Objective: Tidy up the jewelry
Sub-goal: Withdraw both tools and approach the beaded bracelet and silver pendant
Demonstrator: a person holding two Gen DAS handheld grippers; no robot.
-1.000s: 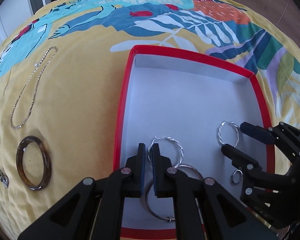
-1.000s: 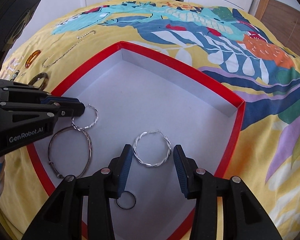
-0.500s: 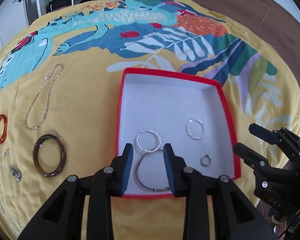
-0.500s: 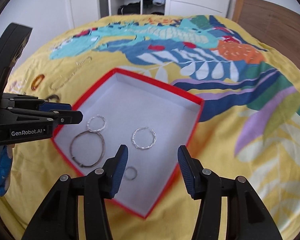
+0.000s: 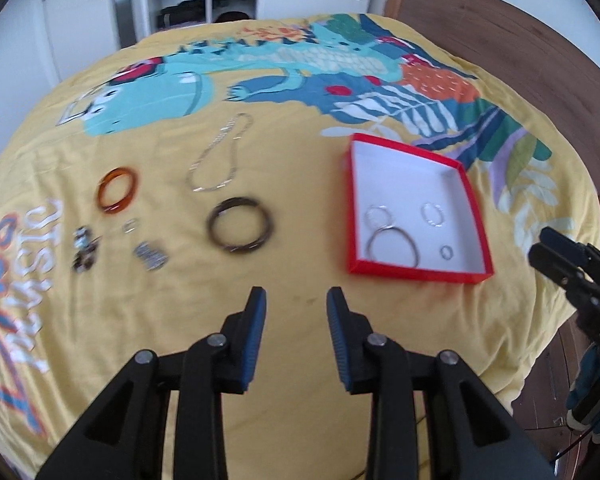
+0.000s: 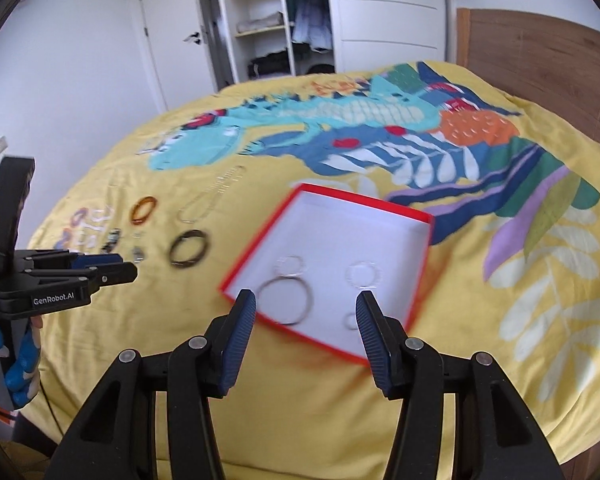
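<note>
A red box (image 5: 416,274) with a white inside lies on the yellow bedspread. In it are a large plain hoop (image 5: 394,248), two twisted silver hoops (image 5: 378,216) and a small ring (image 5: 446,252). My left gripper (image 5: 296,300) hovers open and empty above bare bedspread, left of and nearer than the box. Beyond it lie a dark bangle (image 5: 210,226), an orange bangle (image 5: 116,210) and a silver chain (image 5: 204,189). My right gripper (image 6: 306,304) is open and empty, raised above the near edge of the box (image 6: 256,240). The picture is slightly blurred.
Small pieces lie far left on the bedspread: a beaded item (image 5: 82,248), a silver clip (image 5: 152,256) and a tiny ring (image 5: 130,226). A wooden headboard (image 6: 540,60) stands to the right. An open wardrobe (image 6: 268,32) is behind the bed, and the bed's near edge is close below.
The left gripper opened, leaving a twisted hoop in the box, then rose and swung left over the bedspread. The right gripper opened a little wider and lifted back out of the box.
</note>
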